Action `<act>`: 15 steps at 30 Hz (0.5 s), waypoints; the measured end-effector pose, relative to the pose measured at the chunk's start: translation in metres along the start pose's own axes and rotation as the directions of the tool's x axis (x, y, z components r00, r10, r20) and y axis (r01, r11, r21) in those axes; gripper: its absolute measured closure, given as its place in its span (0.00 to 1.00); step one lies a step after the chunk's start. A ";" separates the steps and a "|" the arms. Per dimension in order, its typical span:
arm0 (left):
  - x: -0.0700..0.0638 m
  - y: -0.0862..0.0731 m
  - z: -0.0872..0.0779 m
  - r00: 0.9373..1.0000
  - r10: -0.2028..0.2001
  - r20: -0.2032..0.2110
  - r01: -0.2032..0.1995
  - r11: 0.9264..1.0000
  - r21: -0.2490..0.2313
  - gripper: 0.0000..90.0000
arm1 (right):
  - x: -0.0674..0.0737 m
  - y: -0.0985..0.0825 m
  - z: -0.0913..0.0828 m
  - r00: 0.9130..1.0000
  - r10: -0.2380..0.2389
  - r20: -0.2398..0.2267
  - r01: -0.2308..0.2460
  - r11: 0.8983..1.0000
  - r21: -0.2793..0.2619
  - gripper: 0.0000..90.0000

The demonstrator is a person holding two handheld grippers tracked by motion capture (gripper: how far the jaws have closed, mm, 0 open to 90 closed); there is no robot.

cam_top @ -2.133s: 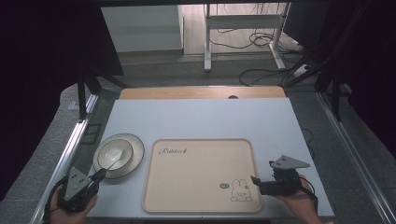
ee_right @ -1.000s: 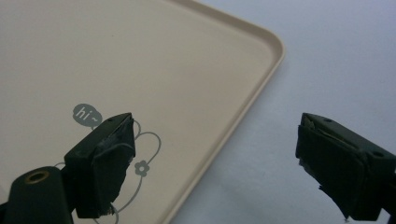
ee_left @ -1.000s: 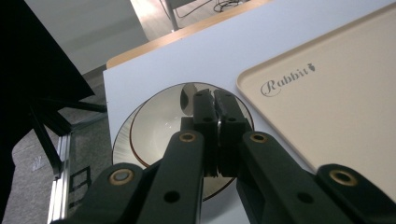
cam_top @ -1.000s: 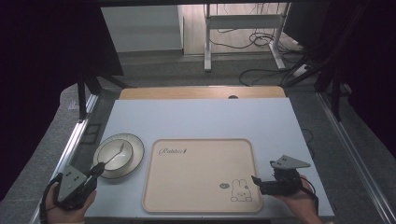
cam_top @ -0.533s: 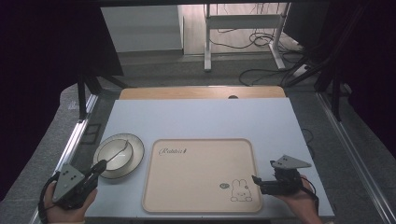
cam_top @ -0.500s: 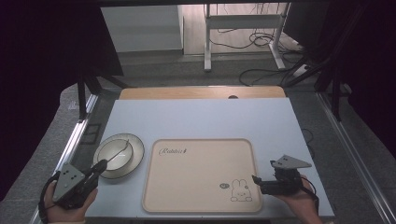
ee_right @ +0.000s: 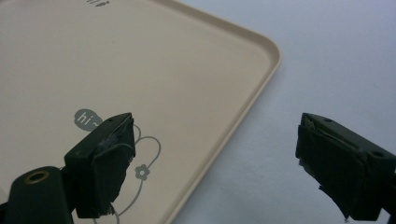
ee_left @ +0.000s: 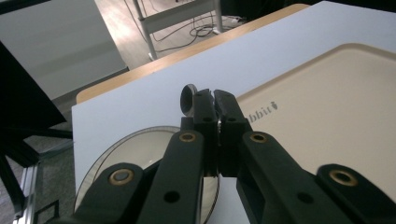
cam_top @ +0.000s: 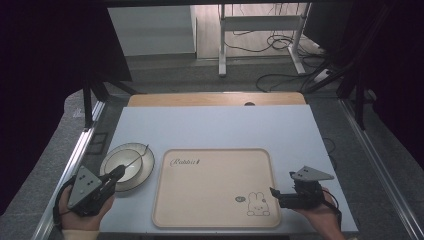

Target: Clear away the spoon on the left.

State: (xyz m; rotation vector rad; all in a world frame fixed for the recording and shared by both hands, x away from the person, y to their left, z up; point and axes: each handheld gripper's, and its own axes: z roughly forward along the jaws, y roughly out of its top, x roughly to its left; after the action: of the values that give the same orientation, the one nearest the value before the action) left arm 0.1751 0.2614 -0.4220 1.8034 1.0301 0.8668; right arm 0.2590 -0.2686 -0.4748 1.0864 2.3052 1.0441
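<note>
Table (cam_top: 225, 127) carries tray (cam_top: 215, 187) unmoved beside plate (cam_top: 127, 167). Left gripper (ee_left: 215, 100), pinched on spoon (ee_left: 188, 99), has drawn back toward the near edge, spoon now tilted over the plate. Right gripper (ee_right: 215, 163) unchanged, jaws wide, straddling the tray rim.

A beige tray (cam_top: 215, 187) with a rabbit drawing lies on the white table (cam_top: 225, 127).

high: overhead, forward-down | gripper views: close, low | shared: tray (cam_top: 215, 185)
</note>
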 end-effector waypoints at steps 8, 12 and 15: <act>-0.006 0.009 0.010 1.000 0.016 0.023 -0.016 1.000 -0.005 1.00 | -0.002 -0.001 -0.001 1.000 0.004 0.004 -0.004 1.000 -0.004 0.14; -0.006 0.010 0.013 0.999 0.017 0.027 -0.017 1.000 -0.006 1.00 | -0.002 -0.001 -0.001 1.000 0.002 0.004 -0.002 1.000 -0.003 0.14; -0.007 0.012 0.015 0.999 0.021 0.030 -0.020 1.000 -0.005 1.00 | -0.002 -0.001 -0.001 1.000 0.002 0.003 -0.002 1.000 -0.003 0.14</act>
State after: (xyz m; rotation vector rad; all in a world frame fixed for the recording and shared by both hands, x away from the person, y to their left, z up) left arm 0.1880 0.2467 -0.4182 1.8204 0.9915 0.8517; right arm 0.2590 -0.2706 -0.4745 1.0881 2.2999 1.0453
